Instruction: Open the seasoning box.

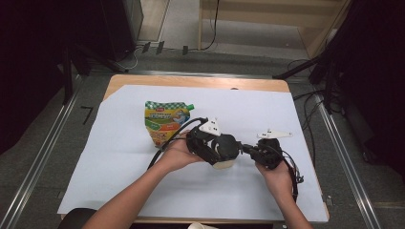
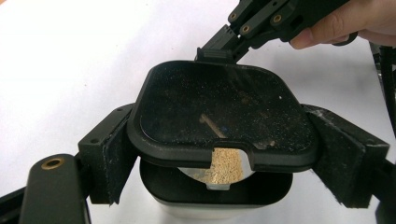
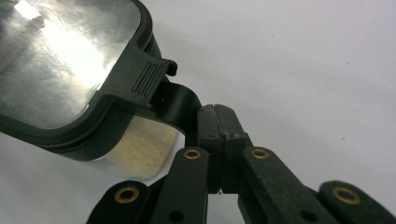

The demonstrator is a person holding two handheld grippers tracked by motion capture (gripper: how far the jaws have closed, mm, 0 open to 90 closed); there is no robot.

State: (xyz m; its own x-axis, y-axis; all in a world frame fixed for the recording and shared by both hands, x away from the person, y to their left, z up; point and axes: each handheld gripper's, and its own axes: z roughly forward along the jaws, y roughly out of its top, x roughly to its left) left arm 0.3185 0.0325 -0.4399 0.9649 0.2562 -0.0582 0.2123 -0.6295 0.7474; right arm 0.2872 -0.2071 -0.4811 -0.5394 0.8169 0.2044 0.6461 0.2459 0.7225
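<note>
A small clear container (image 1: 224,153) of beige grains (image 2: 226,164) stands on the white paper. Its black lid (image 2: 219,112) has a see-through window. My left gripper (image 1: 216,149) is shut on the container, with one padded finger (image 2: 114,161) pressed against each side. From the right, my right gripper (image 1: 246,148) reaches in and is shut on the black tab (image 3: 173,100) at the lid's edge. In the right gripper view its two jaws (image 3: 217,122) meet tight on that tab. The lid's front edge sits raised above the container's rim, and the grains show in the gap.
A green and yellow spouted pouch (image 1: 165,121) lies flat on the paper (image 1: 133,181) to the left of the left hand. The paper covers most of the wooden table (image 1: 191,81). A white cup rim (image 1: 203,225) peeks in at the near edge.
</note>
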